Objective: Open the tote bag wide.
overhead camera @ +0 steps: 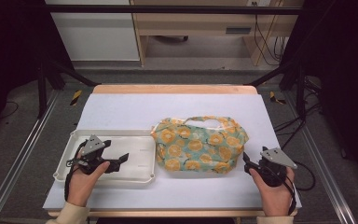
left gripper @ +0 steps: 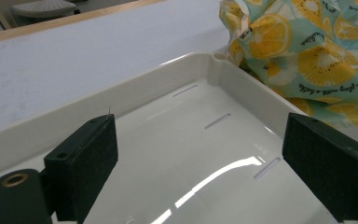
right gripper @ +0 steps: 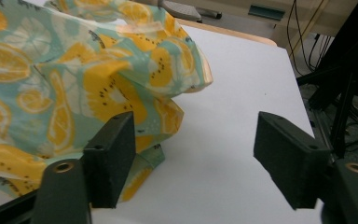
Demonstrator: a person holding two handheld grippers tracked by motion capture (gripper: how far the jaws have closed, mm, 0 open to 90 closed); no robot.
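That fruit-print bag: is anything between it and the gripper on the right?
Nothing visible. The right gripper sits open beside the bag, with only bare white table cover between its jaws and the fabric.

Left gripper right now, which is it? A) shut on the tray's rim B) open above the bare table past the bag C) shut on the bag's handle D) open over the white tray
D: the left gripper has its fingers spread apart with nothing between them, over the floor of the white tray; the fruit-print bag lies beside the tray.
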